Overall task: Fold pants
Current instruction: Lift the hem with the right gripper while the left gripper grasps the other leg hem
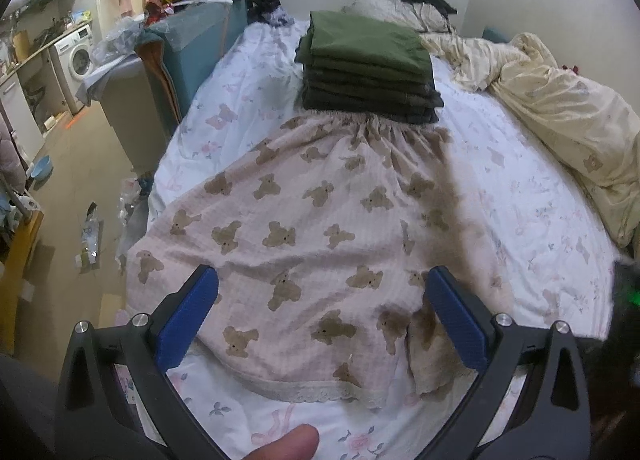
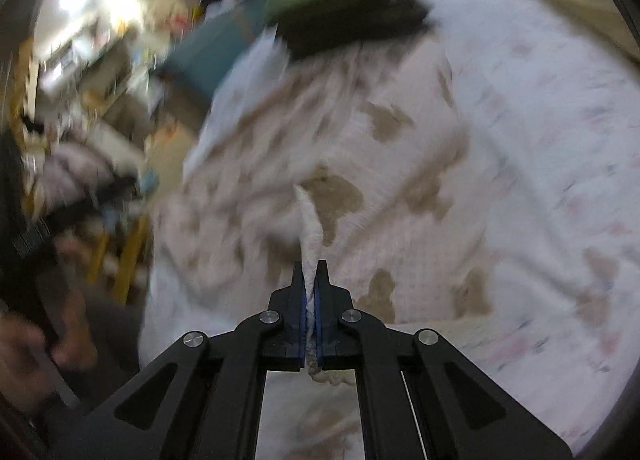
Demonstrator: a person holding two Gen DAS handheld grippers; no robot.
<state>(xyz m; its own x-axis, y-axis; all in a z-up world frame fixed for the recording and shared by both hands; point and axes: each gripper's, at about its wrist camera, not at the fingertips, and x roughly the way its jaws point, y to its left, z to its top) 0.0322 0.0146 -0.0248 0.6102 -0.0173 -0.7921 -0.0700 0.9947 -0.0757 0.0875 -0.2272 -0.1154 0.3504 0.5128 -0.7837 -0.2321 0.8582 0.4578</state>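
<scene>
- The teddy-bear pants (image 1: 320, 227) lie flat on the bed (image 1: 520, 187), not folded yet.
- The right gripper (image 2: 311, 276) is clamped on a pinch of them.
- The left gripper (image 1: 320, 300) is wide apart, holding nothing.

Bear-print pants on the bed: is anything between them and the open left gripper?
Nothing visible. The left gripper hangs open directly over the bear-print pants. The stack of folded clothes sits beyond the waistband, out of the way.

I see the pants (image 1: 320, 227), pale pink with brown teddy bears and a lace hem, spread flat on the bed. The gathered waistband lies far, touching a stack of folded clothes; a fold is pinched up on the near right edge.
</scene>
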